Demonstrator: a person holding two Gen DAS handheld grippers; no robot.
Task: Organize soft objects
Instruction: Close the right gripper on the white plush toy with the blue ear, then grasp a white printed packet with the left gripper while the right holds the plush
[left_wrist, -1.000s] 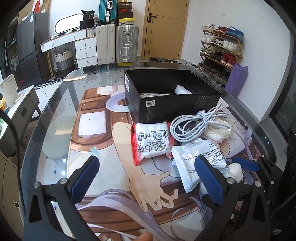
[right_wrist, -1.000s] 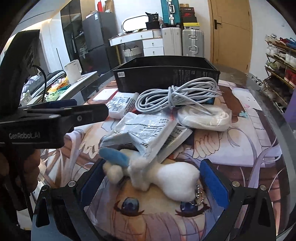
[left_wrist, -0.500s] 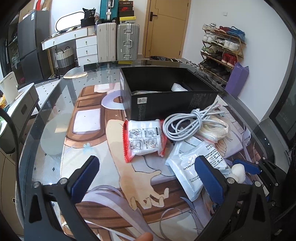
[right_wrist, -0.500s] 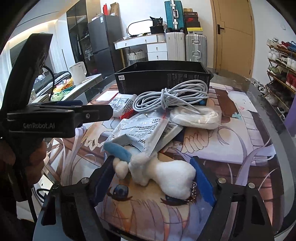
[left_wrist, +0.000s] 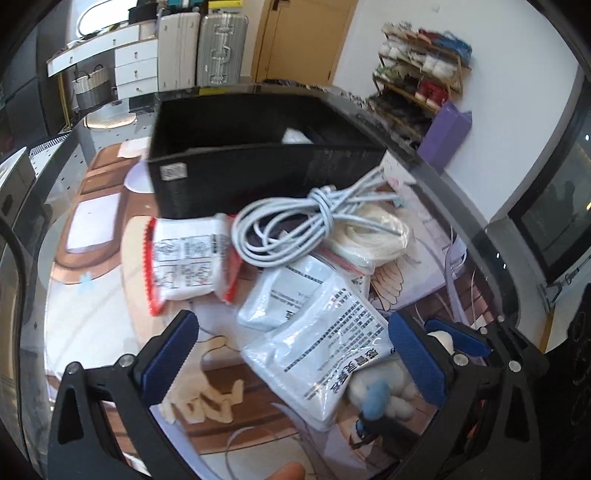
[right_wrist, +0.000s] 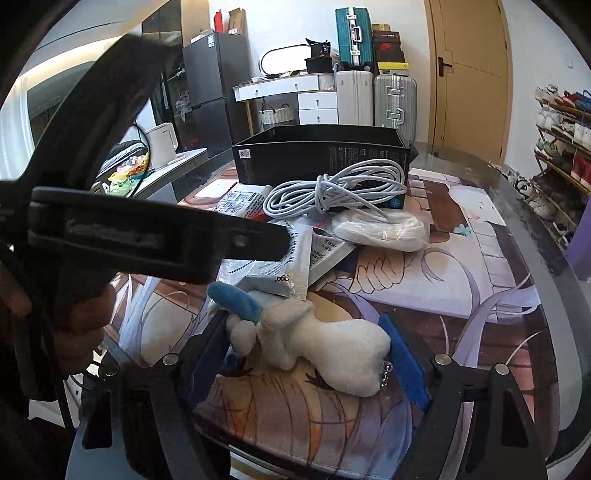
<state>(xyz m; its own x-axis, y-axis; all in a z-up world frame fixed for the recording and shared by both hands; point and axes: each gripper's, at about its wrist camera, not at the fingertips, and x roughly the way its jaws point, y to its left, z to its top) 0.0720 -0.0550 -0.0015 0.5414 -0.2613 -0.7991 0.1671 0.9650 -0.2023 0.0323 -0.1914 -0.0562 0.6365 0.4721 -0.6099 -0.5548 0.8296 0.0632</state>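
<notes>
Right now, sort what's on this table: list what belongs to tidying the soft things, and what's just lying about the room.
Belongs to the job:
- white plush toy, between the right gripper pads
- sachet packs
- red-edged pack
- coiled cable
- white cord bundle
- black box

Just lying about:
- suitcases
- shoe rack
- kettle
</notes>
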